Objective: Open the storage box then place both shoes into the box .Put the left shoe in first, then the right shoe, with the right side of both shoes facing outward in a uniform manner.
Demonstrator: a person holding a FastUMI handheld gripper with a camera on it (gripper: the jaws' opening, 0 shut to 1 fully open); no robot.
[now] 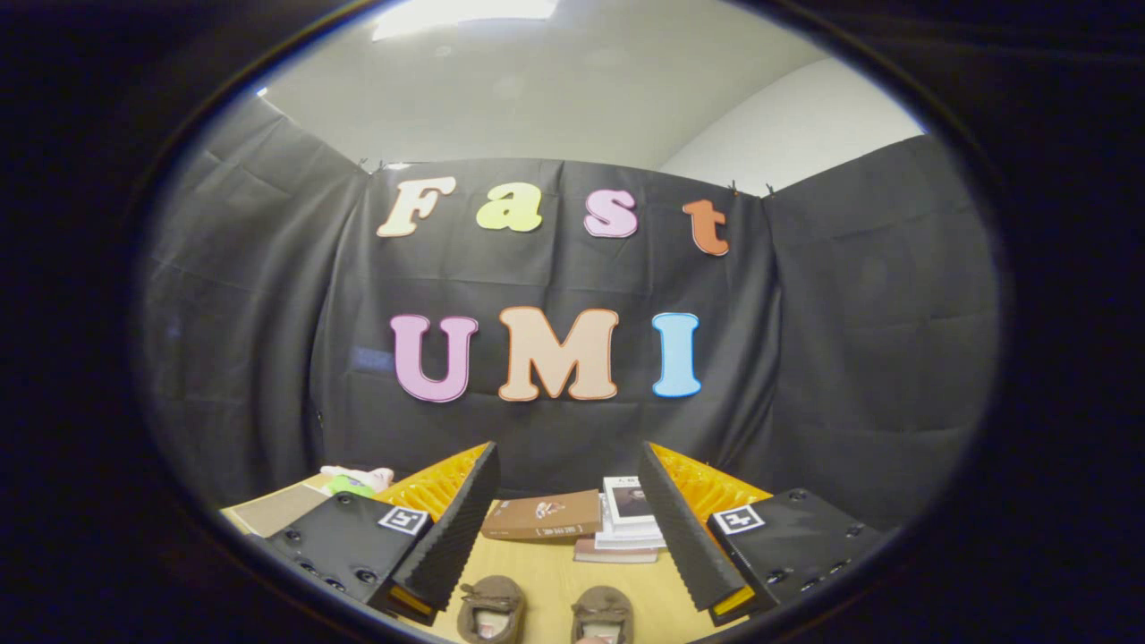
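Two brown shoes stand side by side on the wooden table, toes pointing away from me: one shoe nearer my left finger, the other shoe nearer my right finger. Both lie low between the fingers, partly cut off below. My gripper is open, held above the shoes, with nothing between its fingers. The left fingertip and right fingertip stand wide apart.
Beyond the shoes, a brown book lies flat next to a stack of books with a white one on top. A small pink and green soft toy sits at the back left by a tan board. Black cloth walls surround the table.
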